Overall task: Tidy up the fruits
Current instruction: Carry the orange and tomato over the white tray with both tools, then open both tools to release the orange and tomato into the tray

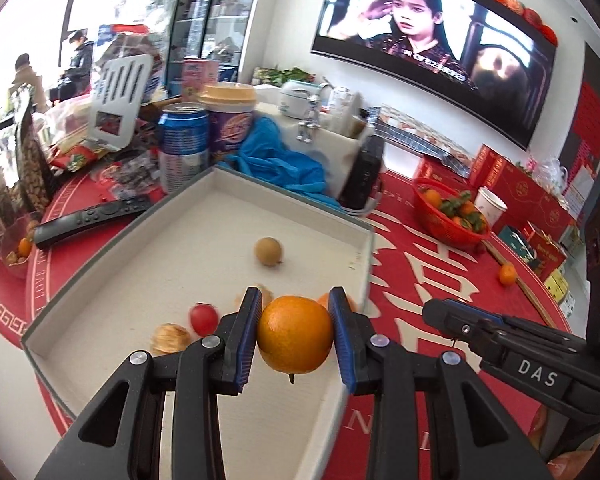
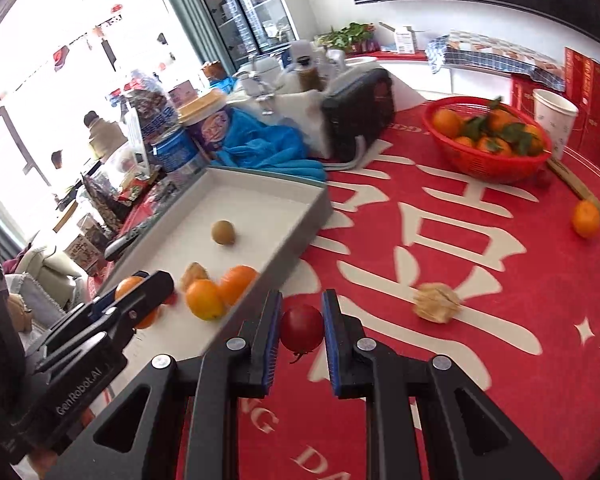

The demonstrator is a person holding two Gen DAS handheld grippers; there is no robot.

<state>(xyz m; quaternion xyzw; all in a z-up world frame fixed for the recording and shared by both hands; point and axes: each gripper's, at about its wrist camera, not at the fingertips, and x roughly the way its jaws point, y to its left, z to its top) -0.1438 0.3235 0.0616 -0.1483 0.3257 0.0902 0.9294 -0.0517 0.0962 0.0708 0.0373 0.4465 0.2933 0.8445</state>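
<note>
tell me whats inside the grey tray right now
In the grey tray: a brown longan, two oranges, a husked physalis. The left gripper covers part of the floor.

A remote (image 1: 92,216) lies beside a blue can (image 1: 182,144).

Orange mandarin (image 1: 295,335), red tomato (image 2: 302,328), white tray (image 1: 204,216), red tablecloth (image 2: 480,280) with cream characters.

tray (image 1: 204,216) middle open, can (image 1: 182,146) and cloth (image 1: 276,160) crowd far rim
</note>
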